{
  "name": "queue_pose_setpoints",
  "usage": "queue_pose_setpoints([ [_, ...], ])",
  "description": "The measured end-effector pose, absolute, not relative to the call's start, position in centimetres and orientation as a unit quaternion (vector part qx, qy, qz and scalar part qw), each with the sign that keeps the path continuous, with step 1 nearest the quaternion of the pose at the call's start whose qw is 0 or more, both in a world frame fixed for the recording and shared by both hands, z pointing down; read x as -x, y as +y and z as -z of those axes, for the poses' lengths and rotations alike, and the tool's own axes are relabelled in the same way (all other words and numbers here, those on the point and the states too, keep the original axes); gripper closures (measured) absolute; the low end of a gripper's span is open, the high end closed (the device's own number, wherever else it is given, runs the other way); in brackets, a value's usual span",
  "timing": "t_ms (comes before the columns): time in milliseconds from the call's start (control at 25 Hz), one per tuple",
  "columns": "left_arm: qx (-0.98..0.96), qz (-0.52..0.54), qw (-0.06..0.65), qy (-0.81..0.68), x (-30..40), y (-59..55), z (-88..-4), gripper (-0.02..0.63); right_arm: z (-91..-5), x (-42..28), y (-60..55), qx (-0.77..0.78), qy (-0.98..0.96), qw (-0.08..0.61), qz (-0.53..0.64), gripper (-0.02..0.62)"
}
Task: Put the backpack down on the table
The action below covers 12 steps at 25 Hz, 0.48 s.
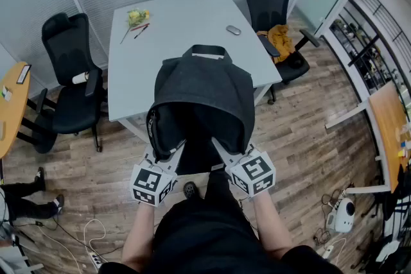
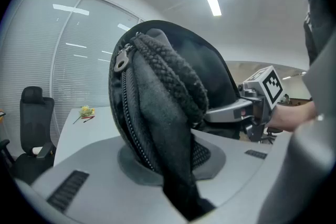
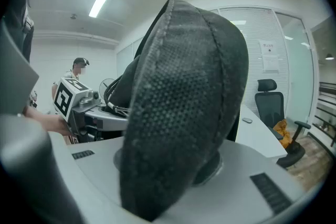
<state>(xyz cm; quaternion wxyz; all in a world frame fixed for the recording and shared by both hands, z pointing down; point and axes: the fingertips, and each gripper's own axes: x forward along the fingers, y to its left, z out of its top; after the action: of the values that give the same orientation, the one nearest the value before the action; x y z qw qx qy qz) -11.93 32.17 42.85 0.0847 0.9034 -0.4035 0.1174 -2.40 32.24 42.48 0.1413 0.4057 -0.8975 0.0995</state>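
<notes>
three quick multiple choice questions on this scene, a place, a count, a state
1. Where is the small grey computer mouse? A) the floor B) white table, far right part C) a chair
2. How many black office chairs flank the table? A) one B) four C) two
3. The dark grey fabric backpack is: A) gripped by the left hand-held gripper and right hand-held gripper B) flat on the floor C) hung on a chair
Answers: B, it lies on the tabletop; C, one chair each side; A, both grippers' jaws clamp its fabric.
</notes>
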Motion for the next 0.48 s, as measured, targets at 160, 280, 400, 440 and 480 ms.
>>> queue_pose_setpoints([
  [160,-0.902,-0.127,0.080,-0.404,11.80,32.49,-42.83,0.529,-42.65,2.28,32.58,-0.407,-0.897,0.138,-0.105,0.512],
  [280,-0.902,-0.128,0.081,-0.404,11.88,32.69,-42.92,0.529,-42.78,2.36,32.77,-0.409,-0.896,0.138,-0.108,0.512],
  [400,-0.903,-0.127,0.083,-0.401,11.85,32.72,-42.94,0.529,-42.80,2.33,32.82,-0.410,-0.895,0.140,-0.108,0.514],
  [440,-0.903,-0.128,0.084,-0.401,11.85,32.71,-42.98,0.529,-42.85,2.32,32.82,-0.410,-0.895,0.141,-0.110,0.514],
  [480,-0.904,-0.128,0.085,-0.400,11.86,32.68,-43.06,0.529,-42.91,2.31,32.80,-0.410,-0.894,0.141,-0.112,0.512],
])
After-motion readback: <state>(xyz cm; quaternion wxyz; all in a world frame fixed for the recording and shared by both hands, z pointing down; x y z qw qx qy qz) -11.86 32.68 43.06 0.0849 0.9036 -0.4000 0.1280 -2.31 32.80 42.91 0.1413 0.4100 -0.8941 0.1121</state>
